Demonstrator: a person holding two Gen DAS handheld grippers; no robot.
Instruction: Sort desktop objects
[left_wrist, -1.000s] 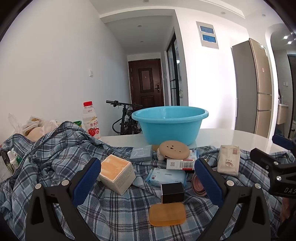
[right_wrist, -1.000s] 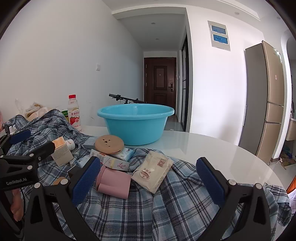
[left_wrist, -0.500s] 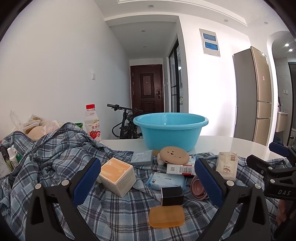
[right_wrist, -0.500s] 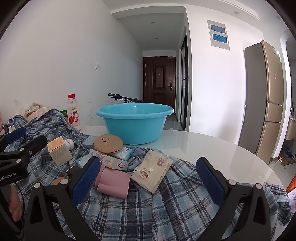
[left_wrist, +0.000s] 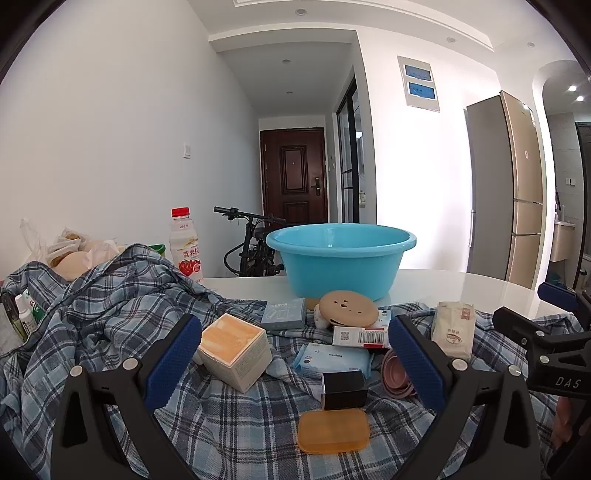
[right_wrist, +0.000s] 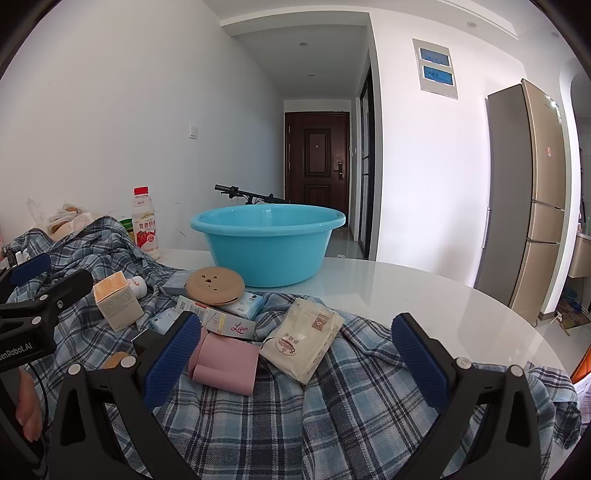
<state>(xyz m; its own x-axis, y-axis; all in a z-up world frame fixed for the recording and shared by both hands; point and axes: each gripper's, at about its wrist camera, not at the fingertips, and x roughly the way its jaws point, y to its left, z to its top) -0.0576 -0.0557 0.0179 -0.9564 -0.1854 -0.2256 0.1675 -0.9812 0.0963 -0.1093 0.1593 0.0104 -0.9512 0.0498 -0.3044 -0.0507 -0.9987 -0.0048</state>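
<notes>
while both grippers, left (left_wrist: 293, 363) and right (right_wrist: 295, 363), gape wide, a smooth round blue plastic basin (left_wrist: 340, 260) sits at twelve o'clock beyond the rumpled plaid cloth (left_wrist: 122, 314).

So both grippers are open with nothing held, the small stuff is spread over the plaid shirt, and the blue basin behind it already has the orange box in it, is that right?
Not quite. The orange box is not in the blue basin; it sits on the plaid shirt by the left gripper, as the left wrist view shows. The rest holds: both the left gripper and the right gripper are open and hold nothing.
</notes>
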